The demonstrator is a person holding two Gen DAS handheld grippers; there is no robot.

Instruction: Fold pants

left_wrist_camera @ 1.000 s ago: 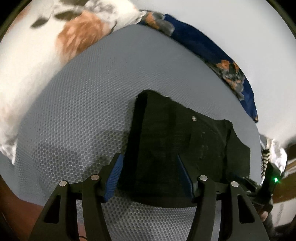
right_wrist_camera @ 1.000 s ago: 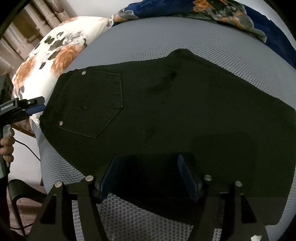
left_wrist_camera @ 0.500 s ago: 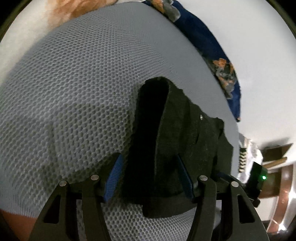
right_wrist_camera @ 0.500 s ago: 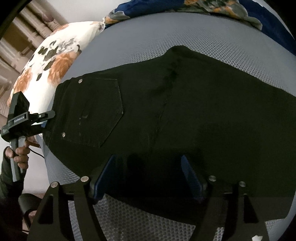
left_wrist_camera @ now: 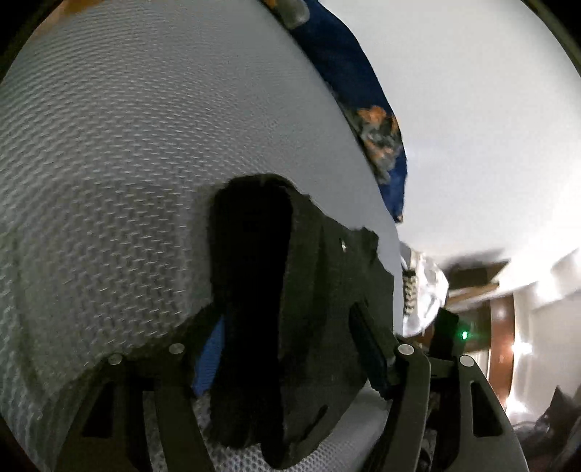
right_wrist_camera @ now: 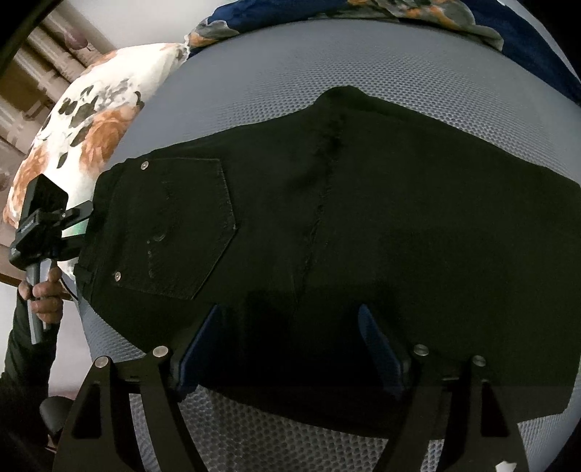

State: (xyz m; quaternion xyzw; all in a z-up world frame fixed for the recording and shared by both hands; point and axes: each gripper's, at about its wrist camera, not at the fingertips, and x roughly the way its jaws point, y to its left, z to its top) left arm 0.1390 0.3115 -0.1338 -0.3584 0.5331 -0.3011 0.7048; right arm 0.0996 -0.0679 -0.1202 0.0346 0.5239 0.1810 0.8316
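Note:
Black pants point(right_wrist_camera: 363, 203) lie flat across the grey mesh bed cover point(right_wrist_camera: 326, 54), back pocket up and waistband to the left. My left gripper point(right_wrist_camera: 81, 228) sits at the waistband edge, held by a hand point(right_wrist_camera: 45, 294). In the left wrist view the waistband point(left_wrist_camera: 308, 276) bunches into an upright hump between the fingers of my left gripper point(left_wrist_camera: 287, 316). Its pads still touch the cloth while the jaws are opening. My right gripper point(right_wrist_camera: 290, 308) hovers over the near edge of the pants. Its jaws are opening and the cloth lies flat beneath them, unpinched.
A white pillow with orange flowers point(right_wrist_camera: 90, 119) lies at the left end of the bed. A dark blue floral blanket point(right_wrist_camera: 472, 21) runs along the far side by the white wall. The bed's near edge is just below my right gripper.
My left gripper has come down to the bed at the waistband and tilted, and the cloth hump between its fingers stands taller. The right gripper's fingers have spread wider over the pants.

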